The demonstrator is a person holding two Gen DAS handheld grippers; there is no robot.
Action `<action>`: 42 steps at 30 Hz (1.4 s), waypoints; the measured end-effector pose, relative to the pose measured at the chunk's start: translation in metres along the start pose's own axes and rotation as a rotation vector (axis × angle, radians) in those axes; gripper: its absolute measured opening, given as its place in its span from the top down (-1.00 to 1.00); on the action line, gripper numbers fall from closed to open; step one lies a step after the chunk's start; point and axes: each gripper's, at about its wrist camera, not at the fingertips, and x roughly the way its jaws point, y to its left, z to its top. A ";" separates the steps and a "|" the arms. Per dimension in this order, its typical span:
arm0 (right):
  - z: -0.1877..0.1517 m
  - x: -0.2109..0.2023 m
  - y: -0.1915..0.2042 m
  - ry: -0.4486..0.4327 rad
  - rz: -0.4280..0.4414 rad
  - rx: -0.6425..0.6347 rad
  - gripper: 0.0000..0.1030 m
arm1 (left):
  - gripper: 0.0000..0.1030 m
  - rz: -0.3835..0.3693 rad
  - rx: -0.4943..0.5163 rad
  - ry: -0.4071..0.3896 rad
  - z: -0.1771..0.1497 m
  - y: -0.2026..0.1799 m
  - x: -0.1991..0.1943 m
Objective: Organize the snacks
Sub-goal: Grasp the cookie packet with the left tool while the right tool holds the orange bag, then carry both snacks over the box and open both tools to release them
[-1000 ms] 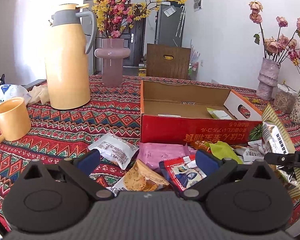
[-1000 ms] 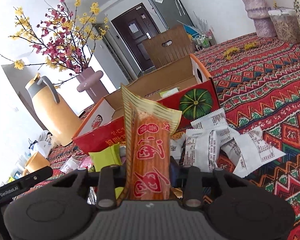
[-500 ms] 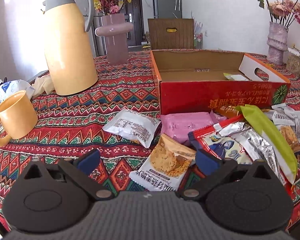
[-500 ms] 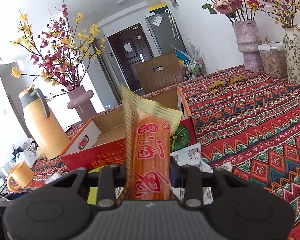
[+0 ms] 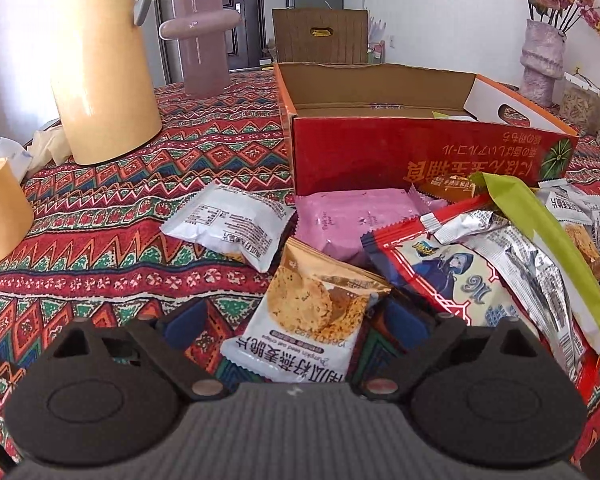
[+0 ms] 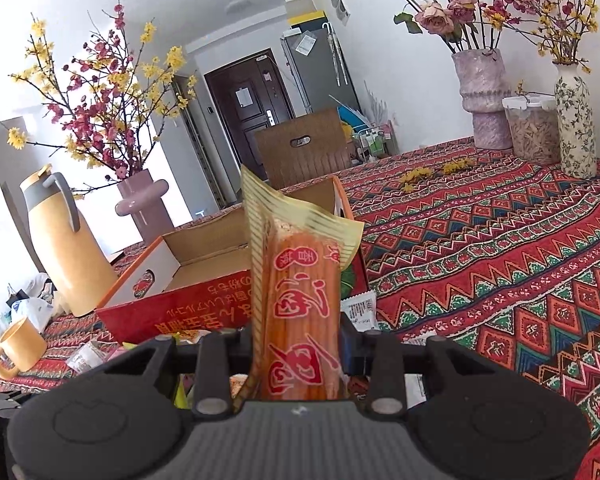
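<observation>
Snack packets lie piled on the patterned cloth in front of an open red cardboard box (image 5: 420,156). My left gripper (image 5: 294,324) is low over the pile and its jaws are closing. A cracker packet (image 5: 304,320) lies between the blue pads, which do not press on it. Beside it are a red cartoon packet (image 5: 440,276), a pink packet (image 5: 352,216) and a white packet (image 5: 228,228). My right gripper (image 6: 300,344) is shut on a long orange snack packet (image 6: 300,304), held upright in front of the box (image 6: 188,304).
A yellow thermos jug (image 5: 100,64), an orange mug (image 5: 0,212) and a pink vase (image 5: 202,40) stand at the left. Flower vases (image 6: 484,100) and a lidded jar (image 6: 532,128) stand at the far right. A wooden chair (image 6: 304,152) is behind the table.
The left gripper has sunk closer to the pile, with the cracker packet now between its fingers, which stand slightly narrower. The right gripper has tilted a little and still holds the orange packet.
</observation>
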 end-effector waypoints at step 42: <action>0.023 0.018 0.011 -0.046 0.011 -0.059 0.33 | 0.18 -0.043 -0.060 -0.221 0.045 -0.011 -0.055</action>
